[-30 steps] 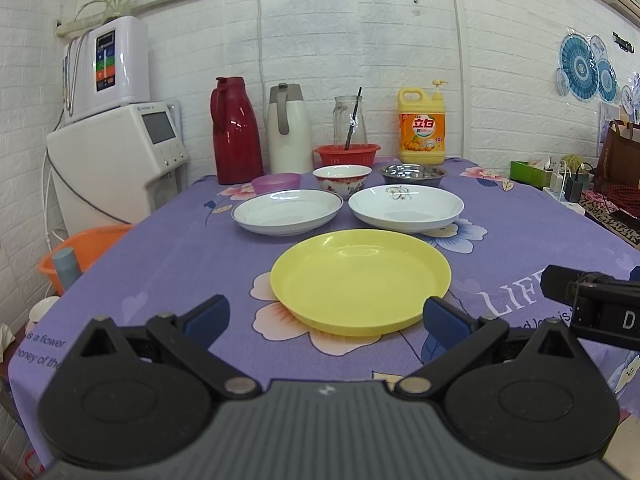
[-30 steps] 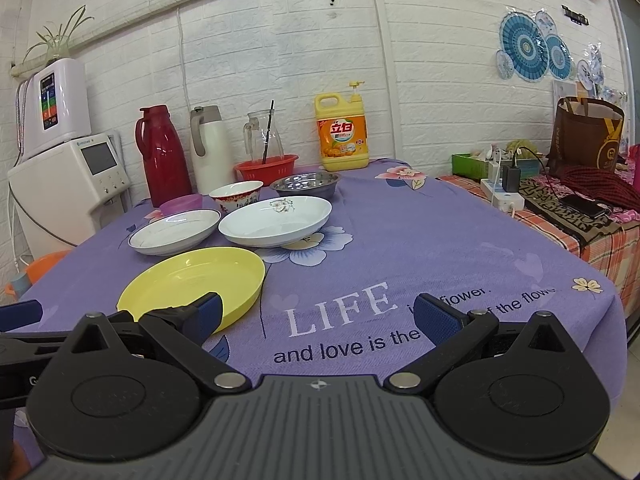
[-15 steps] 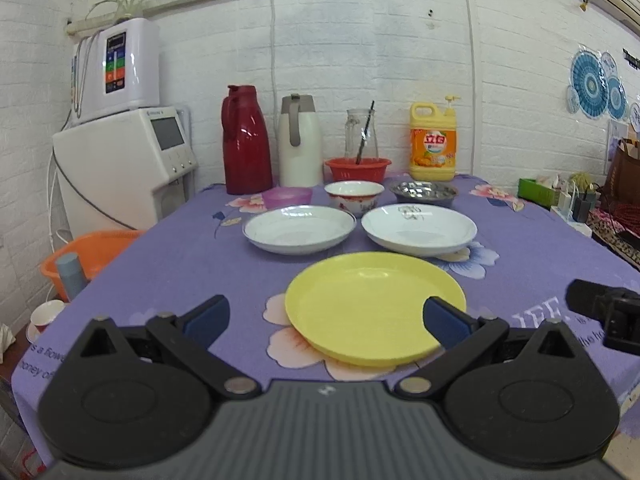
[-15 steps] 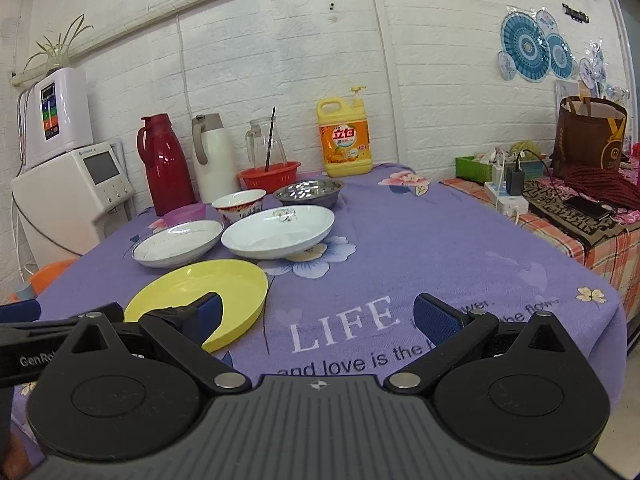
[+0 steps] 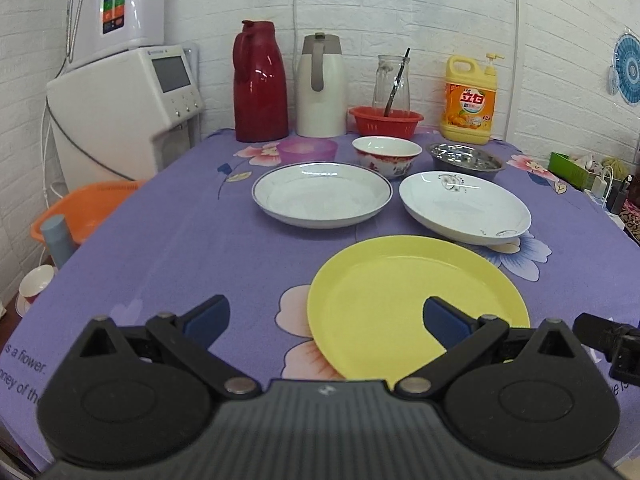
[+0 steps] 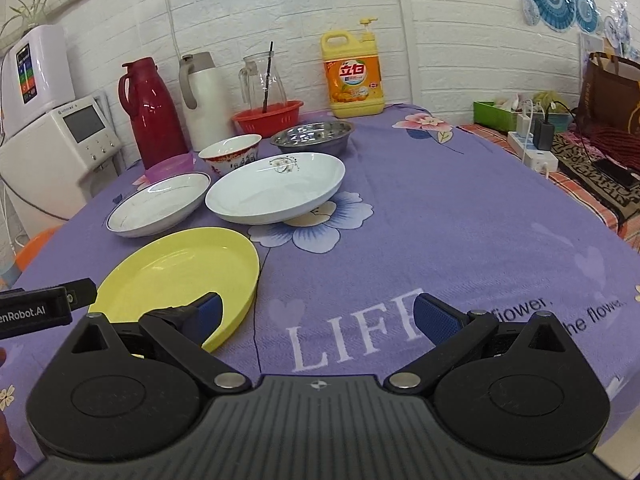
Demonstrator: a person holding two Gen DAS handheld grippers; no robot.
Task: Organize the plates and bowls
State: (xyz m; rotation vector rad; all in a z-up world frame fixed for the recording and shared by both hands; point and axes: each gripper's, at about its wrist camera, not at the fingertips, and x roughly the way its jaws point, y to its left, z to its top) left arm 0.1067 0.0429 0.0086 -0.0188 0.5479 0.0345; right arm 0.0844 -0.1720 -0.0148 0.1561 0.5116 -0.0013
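At the bottom of the left wrist view, the left gripper (image 5: 326, 322) has its blue-padded fingers spread wide with nothing between them; its right finger overlaps the near edge of the round yellow plastic plate (image 5: 416, 304), though contact cannot be judged. At the bottom of the right wrist view, the right gripper (image 6: 318, 318) is likewise spread apart and empty above the purple flowered tablecloth (image 6: 460, 216), its left finger in front of the yellow plate's near right rim.

The yellow plate sits lower centre in the left view and lower left in the right view. Beyond it, mid-frame, two shallow dishes lie side by side: a white plate with a thin blue rim (image 5: 322, 194) to the left and a white plate with a small floral mark (image 5: 464, 206) to the right, the latter just beside the yellow plate's far edge.

Behind them stand a translucent purple bowl (image 5: 307, 150), a white ceramic bowl with red pattern (image 5: 386, 156) and a shiny steel bowl (image 5: 464, 158). Along the wall at the top are a red thermos jug (image 5: 260, 82), a cream thermos jug (image 5: 322, 86), a red plastic basket (image 5: 386, 120) and a yellow detergent bottle (image 5: 471, 102).
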